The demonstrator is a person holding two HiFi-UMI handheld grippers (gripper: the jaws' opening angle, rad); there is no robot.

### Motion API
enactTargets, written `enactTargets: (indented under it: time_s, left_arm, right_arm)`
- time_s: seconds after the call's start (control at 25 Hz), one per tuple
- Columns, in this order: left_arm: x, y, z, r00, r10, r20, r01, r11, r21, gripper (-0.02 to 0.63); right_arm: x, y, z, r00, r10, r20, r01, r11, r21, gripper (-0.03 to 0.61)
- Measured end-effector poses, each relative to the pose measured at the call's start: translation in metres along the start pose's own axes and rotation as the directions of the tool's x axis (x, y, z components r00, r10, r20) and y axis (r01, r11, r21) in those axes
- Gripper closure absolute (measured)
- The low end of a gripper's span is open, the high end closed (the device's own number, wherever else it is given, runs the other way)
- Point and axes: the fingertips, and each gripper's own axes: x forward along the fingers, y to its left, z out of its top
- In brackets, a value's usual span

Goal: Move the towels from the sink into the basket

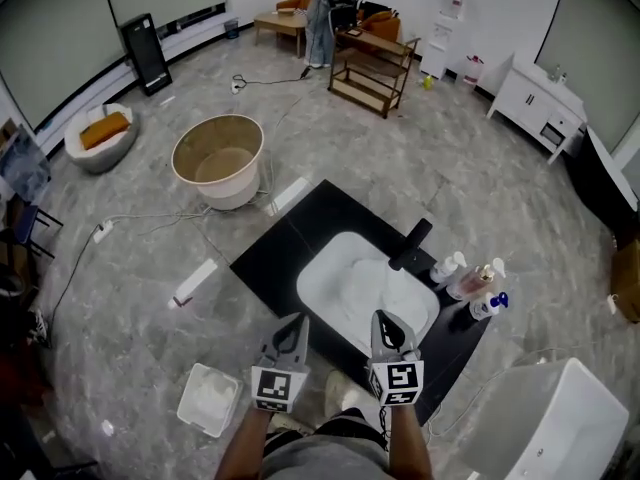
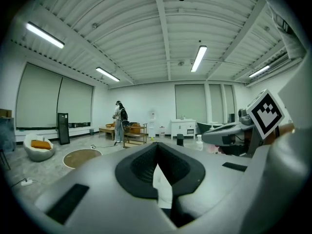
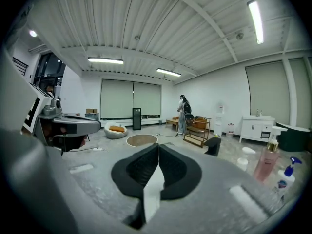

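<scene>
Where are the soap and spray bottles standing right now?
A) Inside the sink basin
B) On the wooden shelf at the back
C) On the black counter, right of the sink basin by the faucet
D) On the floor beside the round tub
C: the head view shows the bottles clustered on the black counter to the right of the white sink, just past the black faucet.

We list, on the black tabletop: one black faucet; just right of it, a white pump bottle, a pink bottle and a blue-capped spray bottle.

Far across the floor: a wooden shelf, a white cabinet and a standing person.
</scene>
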Motion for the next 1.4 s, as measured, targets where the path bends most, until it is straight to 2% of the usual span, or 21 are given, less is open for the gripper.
enactTargets:
  time_s: [0.16,0.32,0.76,0.84,0.92,1.04,1.12,1.24,1.4]
  left_arm:
    - [0.055,-0.028,-0.013,0.998,-0.043,-0.042,0.042,0.999,-0.013,0.604]
    - [0.102,-0.042,-0.034,0.994,-0.071,-0.083,0.068,0.997,-0.034,0.604]
    - [0.184,-0.07,-0.105,0.97,-0.156,-0.189,0.145,0.987,-0.071,0.604]
    - [0.193,-0.072,-0.113,0.965,-0.165,-0.205,0.153,0.986,-0.073,0.604]
    - [0.2,-0.074,-0.12,0.961,-0.17,-0.219,0.156,0.985,-0.078,0.604]
    - [0.209,-0.075,-0.129,0.957,-0.174,-0.233,0.158,0.984,-0.087,0.604]
    - [0.213,-0.075,-0.133,0.955,-0.175,-0.241,0.158,0.983,-0.091,0.604]
    - [0.219,-0.075,-0.14,0.951,-0.177,-0.253,0.157,0.983,-0.097,0.604]
    - [0.225,-0.073,-0.146,0.948,-0.178,-0.265,0.156,0.982,-0.103,0.604]
  right_arm:
    - [0.013,-0.055,-0.021,0.999,-0.028,-0.045,0.029,0.999,0.018,0.575]
    - [0.037,-0.092,-0.044,0.996,-0.031,-0.086,0.033,0.999,0.026,0.575]
    - [0.088,-0.148,-0.143,0.968,-0.029,-0.248,0.054,0.994,0.093,0.574]
    - [0.097,-0.153,-0.158,0.96,-0.014,-0.279,0.047,0.993,0.112,0.481]
    - [0.106,-0.156,-0.175,0.948,0.001,-0.317,0.041,0.992,0.123,0.43]
    - [0.118,-0.16,-0.202,0.925,0.027,-0.379,0.027,0.99,0.136,0.316]
    - [0.125,-0.162,-0.217,0.908,0.032,-0.417,0.029,0.99,0.14,0.269]
    - [0.133,-0.168,-0.237,0.89,0.008,-0.456,0.055,0.991,0.125,0.226]
    - [0.143,-0.171,-0.256,0.87,-0.01,-0.493,0.068,0.993,0.1,0.206]
